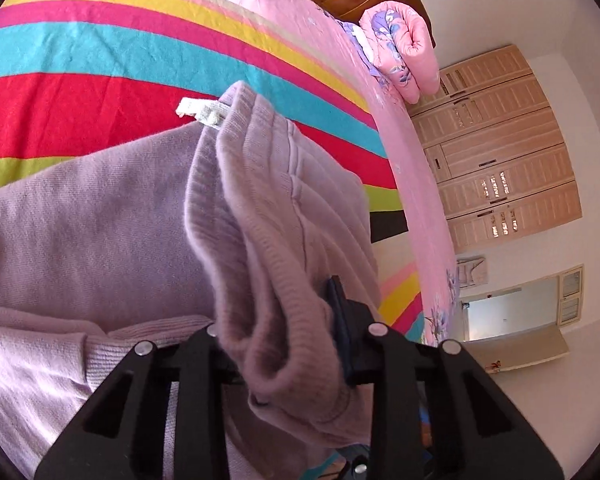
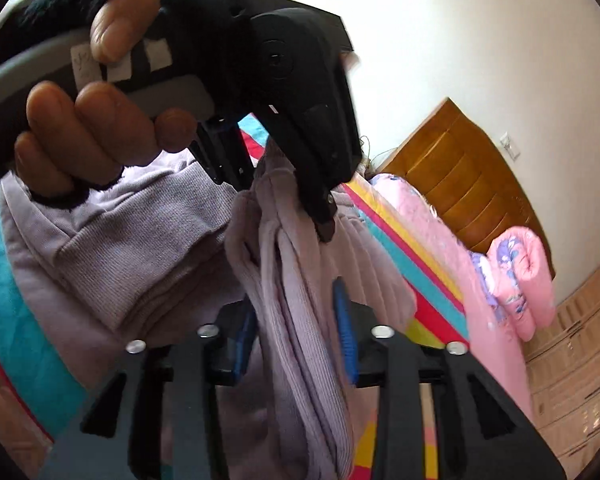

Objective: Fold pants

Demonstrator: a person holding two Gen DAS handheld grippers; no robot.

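The lilac knit pants lie on the rainbow-striped bedspread, with a white label at one edge. My left gripper is shut on a bunched ribbed fold of the pants and lifts it off the bed. In the right wrist view the pants hang as a gathered strip between the blue pads of my right gripper, which is shut on them. The left gripper and the hand holding it show just above, clamped on the same fabric.
A pink floral quilt is rolled at the bed's far end by a wooden headboard. A beige wardrobe stands against the white wall beyond the bed's edge.
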